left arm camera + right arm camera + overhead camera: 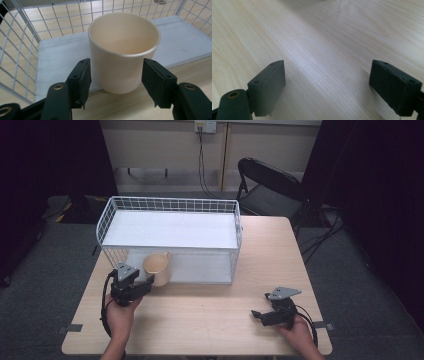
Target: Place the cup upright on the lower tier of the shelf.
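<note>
A cream cup [157,267] [123,52] stands upright and empty at the front left of the white wire rack's [172,201] lower shelf, its base at the shelf's front lip. My left gripper [147,282] [116,77] is open, one jaw on each side of the cup's lower wall; the right pad [156,80] stands clearly apart from the cup and the left pad [83,80] is very close to it. My right gripper [257,314] [327,85] hovers low over the bare wooden table [210,320] at the front right, open, with nothing between its jaws.
The rack's wire side wall [22,62] runs close to the left of the cup, and its upper white shelf [170,227] overhangs the back. A black folding chair [270,185] stands behind the table's far right corner.
</note>
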Motion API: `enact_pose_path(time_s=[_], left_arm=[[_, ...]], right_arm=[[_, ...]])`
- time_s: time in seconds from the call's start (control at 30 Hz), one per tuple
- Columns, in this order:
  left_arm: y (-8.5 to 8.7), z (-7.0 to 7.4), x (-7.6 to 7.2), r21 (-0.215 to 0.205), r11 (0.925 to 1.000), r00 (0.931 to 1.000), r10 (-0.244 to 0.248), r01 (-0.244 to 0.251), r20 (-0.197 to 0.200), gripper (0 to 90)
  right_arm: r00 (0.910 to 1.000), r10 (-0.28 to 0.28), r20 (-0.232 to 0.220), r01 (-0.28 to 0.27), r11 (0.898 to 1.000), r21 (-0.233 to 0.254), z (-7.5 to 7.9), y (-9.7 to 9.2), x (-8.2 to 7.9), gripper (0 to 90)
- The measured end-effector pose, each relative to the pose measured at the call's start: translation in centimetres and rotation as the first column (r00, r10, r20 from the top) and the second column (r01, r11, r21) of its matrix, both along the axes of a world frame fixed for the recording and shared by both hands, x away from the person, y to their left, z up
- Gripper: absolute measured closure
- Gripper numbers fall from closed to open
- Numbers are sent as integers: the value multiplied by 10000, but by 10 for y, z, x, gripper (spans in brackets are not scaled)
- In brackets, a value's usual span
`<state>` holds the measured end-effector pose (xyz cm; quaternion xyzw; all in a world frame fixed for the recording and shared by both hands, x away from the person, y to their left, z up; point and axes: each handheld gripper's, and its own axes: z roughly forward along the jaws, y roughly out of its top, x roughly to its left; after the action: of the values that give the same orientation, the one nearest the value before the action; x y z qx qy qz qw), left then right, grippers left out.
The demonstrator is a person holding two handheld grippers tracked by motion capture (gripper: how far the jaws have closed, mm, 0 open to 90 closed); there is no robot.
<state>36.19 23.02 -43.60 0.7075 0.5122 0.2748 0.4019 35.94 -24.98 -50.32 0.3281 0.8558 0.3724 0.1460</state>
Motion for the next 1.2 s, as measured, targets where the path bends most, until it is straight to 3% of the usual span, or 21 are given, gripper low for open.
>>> enact_pose_path(time_s=[0.23,0.5,0.73,1.2], left_arm=[[-3,-1,4,-83,9999,9999,92,-91,102,422],[-9,-2,10,-192,9998,9998,73,-70,180,556],[-9,-5,16,-178,9997,9999,141,-141,-7,625],[-9,-6,23,-455,9983,9993,361,-364,-73,590]], right_arm=[[10000,-2,-2,2,10000,3,0,0,0,129],[10000,-2,-3,2,10000,2,0,0,0,130],[10000,-3,-4,3,10000,2,0,0,0,129],[10000,-5,-8,5,10000,1,0,0,0,129]])
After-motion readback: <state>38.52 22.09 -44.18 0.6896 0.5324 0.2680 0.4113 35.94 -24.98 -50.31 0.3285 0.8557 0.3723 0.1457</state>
